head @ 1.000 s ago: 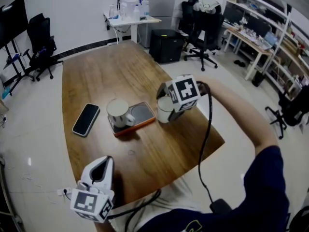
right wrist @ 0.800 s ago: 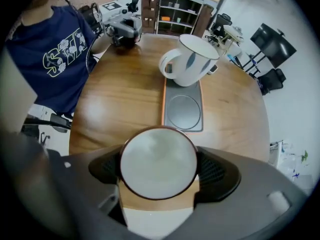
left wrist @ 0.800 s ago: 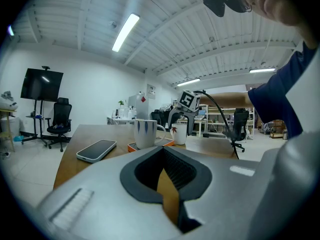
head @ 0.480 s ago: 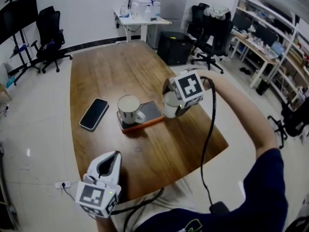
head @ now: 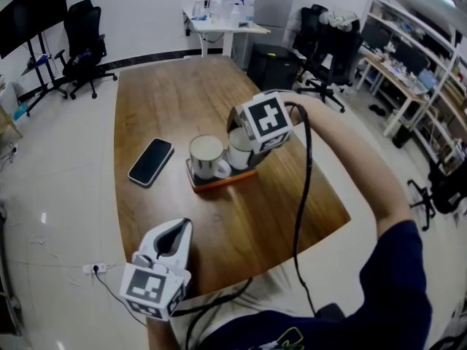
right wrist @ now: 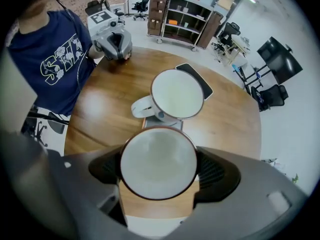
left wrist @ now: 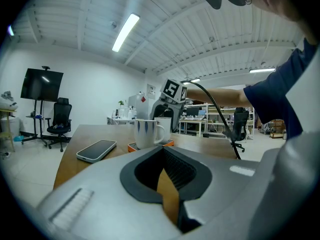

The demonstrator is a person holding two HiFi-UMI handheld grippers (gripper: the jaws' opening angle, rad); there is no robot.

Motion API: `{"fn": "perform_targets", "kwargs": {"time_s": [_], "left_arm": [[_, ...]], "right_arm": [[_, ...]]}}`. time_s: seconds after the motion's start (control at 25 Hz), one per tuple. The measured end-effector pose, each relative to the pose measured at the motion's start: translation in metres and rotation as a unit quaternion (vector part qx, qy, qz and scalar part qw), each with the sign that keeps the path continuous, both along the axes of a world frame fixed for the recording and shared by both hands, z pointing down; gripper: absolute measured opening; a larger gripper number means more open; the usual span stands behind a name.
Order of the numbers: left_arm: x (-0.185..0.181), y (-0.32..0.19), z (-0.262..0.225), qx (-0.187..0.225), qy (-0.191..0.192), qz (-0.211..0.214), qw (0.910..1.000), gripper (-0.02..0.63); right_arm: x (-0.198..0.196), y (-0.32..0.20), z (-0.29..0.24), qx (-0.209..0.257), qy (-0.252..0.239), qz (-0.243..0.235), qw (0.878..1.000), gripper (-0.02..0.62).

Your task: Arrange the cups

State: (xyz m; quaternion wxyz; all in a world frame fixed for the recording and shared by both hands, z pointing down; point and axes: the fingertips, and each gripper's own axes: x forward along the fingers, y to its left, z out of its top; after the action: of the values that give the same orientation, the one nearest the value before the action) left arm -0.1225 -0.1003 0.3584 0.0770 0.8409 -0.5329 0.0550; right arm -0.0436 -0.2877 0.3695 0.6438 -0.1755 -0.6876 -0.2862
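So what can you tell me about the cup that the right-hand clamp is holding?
The cup is plain white, seemingly ceramic, empty, its round rim edged by a thin dark line. No handle shows. It stands upright, gripped at its sides by the right gripper, which points down. It is over the orange-edged tray, beside the other mug; whether it rests there is unclear.

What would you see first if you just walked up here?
The right gripper holds a white cup in its jaws over the orange tray on the wooden table. Beside it on the tray stands a white mug with a handle, and a dark phone lies left of the tray. The left gripper hangs empty at the table's near edge.
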Motion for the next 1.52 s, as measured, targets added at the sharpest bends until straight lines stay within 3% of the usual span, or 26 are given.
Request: {"fn": "perform_targets", "kwargs": {"time_s": [0.16, 0.36, 0.52, 0.64, 0.76, 0.8, 0.84, 0.88, 0.92, 0.96, 1.0, 1.04, 1.08, 1.12, 1.16, 1.32, 1.44, 1.52], "left_arm": [[0.0, -0.001, 0.0, 0.003, 0.006, -0.001, 1.0, 0.003], [-0.001, -0.002, 0.002, 0.002, 0.005, -0.002, 1.0, 0.003], [-0.001, -0.001, 0.002, 0.002, 0.001, -0.002, 1.0, 0.003], [-0.003, -0.002, -0.001, 0.005, -0.006, -0.006, 1.0, 0.003], [0.0, -0.001, 0.001, 0.002, 0.004, -0.003, 1.0, 0.003], [0.001, -0.001, 0.001, 0.002, 0.007, -0.002, 1.0, 0.003], [0.0, -0.001, 0.001, 0.002, 0.007, -0.002, 1.0, 0.003], [-0.001, -0.002, 0.0, 0.004, 0.004, -0.003, 1.0, 0.003], [-0.002, -0.002, -0.001, 0.005, 0.001, -0.004, 1.0, 0.003], [-0.003, -0.002, -0.001, 0.006, -0.002, -0.004, 1.0, 0.003], [-0.004, -0.002, -0.001, 0.006, -0.005, -0.003, 1.0, 0.003], [-0.004, -0.002, 0.0, 0.007, -0.006, 0.0, 1.0, 0.003], [-0.004, -0.002, 0.001, 0.008, -0.006, 0.001, 1.0, 0.003], [-0.004, -0.002, 0.002, 0.008, -0.004, 0.001, 1.0, 0.003], [-0.005, -0.002, 0.003, 0.009, -0.003, 0.0, 1.0, 0.003], [-0.007, 0.0, 0.002, 0.005, -0.001, -0.003, 1.0, 0.003], [-0.005, 0.001, 0.002, 0.003, 0.001, -0.001, 1.0, 0.003], [-0.005, 0.001, 0.002, 0.004, 0.003, 0.0, 1.0, 0.003]], "right_arm": [[0.0, -0.004, 0.014, 0.0, 0.019, 0.003, 1.0, 0.405], [-0.002, -0.011, 0.016, 0.002, -0.004, 0.01, 1.0, 0.408], [-0.006, -0.012, 0.008, 0.009, -0.068, 0.022, 0.997, 0.435], [-0.002, -0.011, -0.001, 0.018, -0.1, 0.031, 0.994, 0.513], [0.005, 0.005, -0.025, 0.02, -0.181, 0.029, 0.983, 0.532], [0.012, 0.01, -0.041, 0.033, -0.229, 0.029, 0.972, 0.527], [0.022, 0.013, -0.061, 0.053, -0.297, 0.036, 0.953, 0.509], [0.04, 0.016, -0.085, 0.075, -0.392, 0.056, 0.915, 0.399], [0.063, 0.02, -0.11, 0.089, -0.506, 0.09, 0.853, 0.176], [0.089, 0.026, -0.132, 0.091, -0.616, 0.13, 0.772, 0.0], [0.113, 0.035, -0.146, 0.081, -0.698, 0.167, 0.691, 0.0], [0.132, 0.046, -0.148, 0.058, -0.745, 0.199, 0.634, 0.0], [0.145, 0.058, -0.141, 0.029, -0.765, 0.225, 0.603, 0.0], [0.149, 0.069, -0.128, 0.0, -0.768, 0.246, 0.591, 0.0], [0.146, 0.08, -0.114, -0.027, -0.763, 0.261, 0.591, 0.0], [0.12, 0.102, -0.057, -0.083, -0.714, 0.298, 0.627, 0.0], [0.099, 0.104, -0.04, -0.148, -0.689, 0.329, 0.628, 0.0], [0.088, 0.098, -0.029, -0.152, -0.665, 0.359, 0.637, 0.0]]}}
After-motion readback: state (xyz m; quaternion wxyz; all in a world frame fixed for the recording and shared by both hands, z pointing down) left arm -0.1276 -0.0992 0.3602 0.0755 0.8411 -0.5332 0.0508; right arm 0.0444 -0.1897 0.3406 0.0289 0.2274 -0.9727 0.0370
